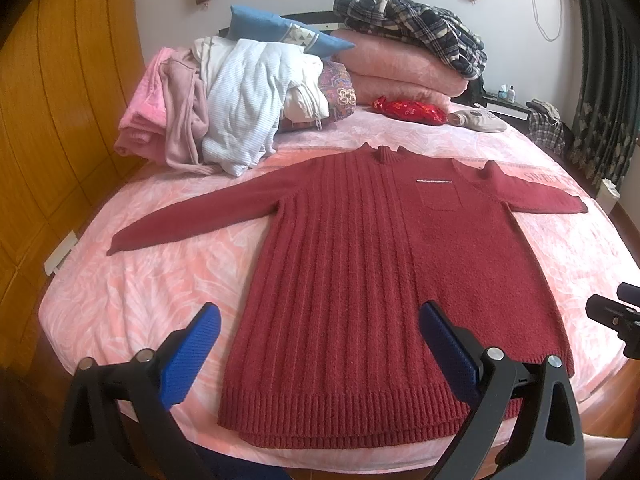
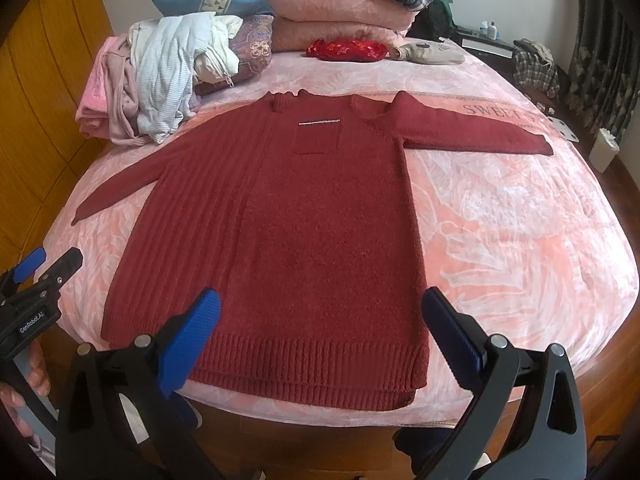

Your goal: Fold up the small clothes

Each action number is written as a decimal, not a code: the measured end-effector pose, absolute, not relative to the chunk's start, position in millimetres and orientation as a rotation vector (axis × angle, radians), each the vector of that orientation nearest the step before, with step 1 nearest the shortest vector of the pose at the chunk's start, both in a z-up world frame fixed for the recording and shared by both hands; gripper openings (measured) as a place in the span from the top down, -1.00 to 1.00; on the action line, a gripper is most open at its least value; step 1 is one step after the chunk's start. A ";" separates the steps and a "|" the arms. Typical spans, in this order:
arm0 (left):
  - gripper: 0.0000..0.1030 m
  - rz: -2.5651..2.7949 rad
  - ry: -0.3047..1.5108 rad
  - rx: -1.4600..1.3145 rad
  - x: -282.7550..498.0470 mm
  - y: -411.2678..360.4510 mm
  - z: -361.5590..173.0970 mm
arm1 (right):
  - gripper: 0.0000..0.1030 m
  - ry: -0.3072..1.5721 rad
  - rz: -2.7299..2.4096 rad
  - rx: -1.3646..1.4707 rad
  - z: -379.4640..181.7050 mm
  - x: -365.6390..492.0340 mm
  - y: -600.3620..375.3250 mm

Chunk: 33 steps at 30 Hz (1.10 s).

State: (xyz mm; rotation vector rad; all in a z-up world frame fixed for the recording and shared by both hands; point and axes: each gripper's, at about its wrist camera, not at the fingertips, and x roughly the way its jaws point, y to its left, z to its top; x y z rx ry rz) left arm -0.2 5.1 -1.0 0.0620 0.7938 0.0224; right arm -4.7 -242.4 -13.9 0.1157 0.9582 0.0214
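A dark red knitted sweater [image 1: 360, 264] [image 2: 288, 220] lies flat and face up on the pink bedspread [image 1: 160, 292], with both sleeves spread out sideways and its hem at the near edge. My left gripper [image 1: 320, 316] is open above the hem's left half, with nothing between its blue pads. Over the hem's right half my right gripper [image 2: 320, 300] is open too, holding nothing. The left gripper [image 2: 36, 268] also shows at the left edge of the right wrist view, held by a hand [image 2: 28, 376].
A heap of pale and pink clothes [image 1: 224, 112] lies at the bed's far left. Behind it are a blue pillow [image 1: 280, 32], folded pink blankets [image 1: 400, 68] under a plaid garment [image 1: 416, 28], and a red pouch [image 1: 412, 110]. A wooden wall [image 1: 48, 120] flanks the left.
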 end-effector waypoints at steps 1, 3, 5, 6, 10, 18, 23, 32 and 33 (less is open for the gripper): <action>-0.93 0.022 0.793 0.061 -0.3 5.3 -1.2 | -0.94 0.958 0.021 0.114 -13.9 -4.5 -242.3; -0.93 0.022 0.794 0.062 -0.3 5.2 -1.4 | -0.94 0.958 0.023 0.116 -14.3 -4.6 -242.7; -0.93 0.022 0.794 0.062 -0.5 5.4 -1.8 | -0.94 0.960 0.023 0.116 -14.9 -4.3 -243.1; -0.93 0.022 0.793 0.062 -0.5 5.3 -1.9 | -0.94 0.962 0.024 0.116 -15.3 -4.3 -243.3; -0.93 0.021 0.792 0.063 -0.7 5.2 -2.2 | -0.94 0.964 0.025 0.115 -16.5 -4.0 -244.1; -0.93 0.022 0.792 0.063 -0.8 4.5 -1.9 | -0.94 0.962 0.024 0.115 -16.6 -3.6 -244.2; -0.93 0.022 0.793 0.065 -1.2 4.2 -2.4 | -0.94 0.964 0.025 0.114 -16.9 -3.6 -243.1; -0.93 0.023 0.792 0.065 -1.4 3.8 -2.6 | -0.94 0.967 0.026 0.114 -18.7 -3.1 -241.9; -0.93 0.024 0.792 0.065 -1.4 3.7 -2.7 | -0.94 0.966 0.026 0.114 -19.0 -3.2 -241.7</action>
